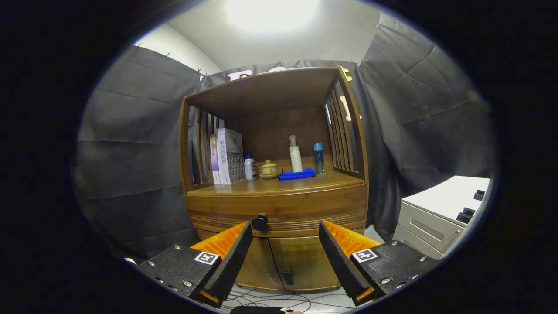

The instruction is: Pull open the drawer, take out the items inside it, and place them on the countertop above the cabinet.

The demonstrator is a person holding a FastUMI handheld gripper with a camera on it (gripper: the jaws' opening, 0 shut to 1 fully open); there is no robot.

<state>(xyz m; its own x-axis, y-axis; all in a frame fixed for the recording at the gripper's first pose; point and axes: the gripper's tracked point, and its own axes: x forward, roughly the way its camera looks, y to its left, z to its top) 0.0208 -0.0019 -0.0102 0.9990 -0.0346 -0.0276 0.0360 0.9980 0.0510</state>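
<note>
A wooden cabinet (279,205) stands ahead against the black cloth. Its drawer (305,209) is shut, with a round black knob (260,222) on its front. My gripper (285,237) is open with nothing between its orange and black fingers (231,253). The knob sits just beyond the left fingertip, a short way off. The countertop (279,183) above the drawer carries books (226,156), a small white bottle (250,168), a lidded ceramic pot (269,169), a white pump bottle (296,155), a folded blue cloth (297,174) and a slim blue bottle (319,158). The drawer's inside is hidden.
Below the drawer are two cabinet doors (287,261) with a small dark handle (287,277). Slatted side panels and a wooden top enclose the shelf space. A white-grey drawer unit (436,213) stands to the right. Cables (279,298) lie on the pale floor under the cabinet.
</note>
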